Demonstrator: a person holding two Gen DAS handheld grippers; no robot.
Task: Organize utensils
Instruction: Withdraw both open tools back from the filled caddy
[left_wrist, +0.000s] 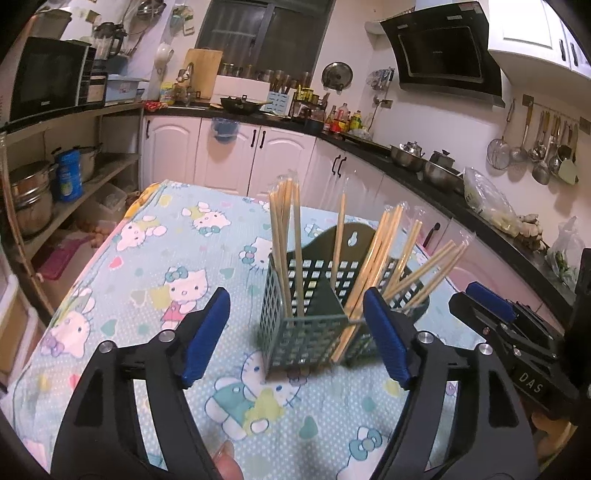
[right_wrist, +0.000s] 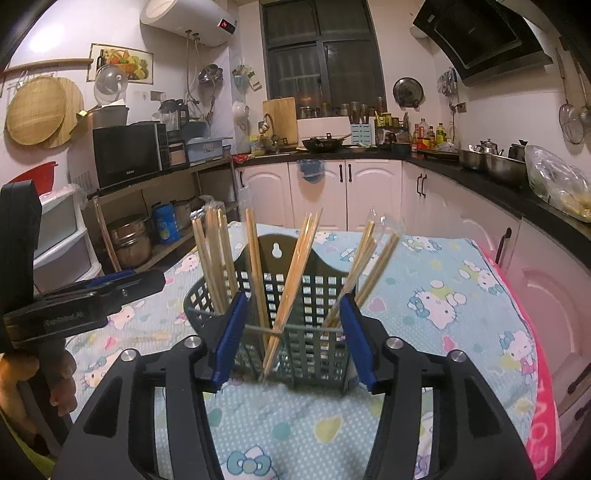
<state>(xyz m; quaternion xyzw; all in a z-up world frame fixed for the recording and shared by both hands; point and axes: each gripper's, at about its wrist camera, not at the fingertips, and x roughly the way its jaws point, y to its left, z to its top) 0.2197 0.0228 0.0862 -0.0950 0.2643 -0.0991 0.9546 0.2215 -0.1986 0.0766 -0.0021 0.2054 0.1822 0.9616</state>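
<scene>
A home kitchen: pale cabinets (right_wrist: 373, 188) under a dark worktop (right_wrist: 491, 186) run from 12 to 3 o'clock, a range hood (left_wrist: 443, 55) hangs at 1 o'clock, a microwave (right_wrist: 129, 153) sits on open shelves at 10 o'clock, and ladles (left_wrist: 535, 147) hang at 3 o'clock.

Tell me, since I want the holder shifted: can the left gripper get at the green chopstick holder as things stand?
Probably yes. The left gripper is open, and the green chopstick holder stands just ahead with bare tablecloth between; leaning chopsticks could brush its right finger.
</scene>
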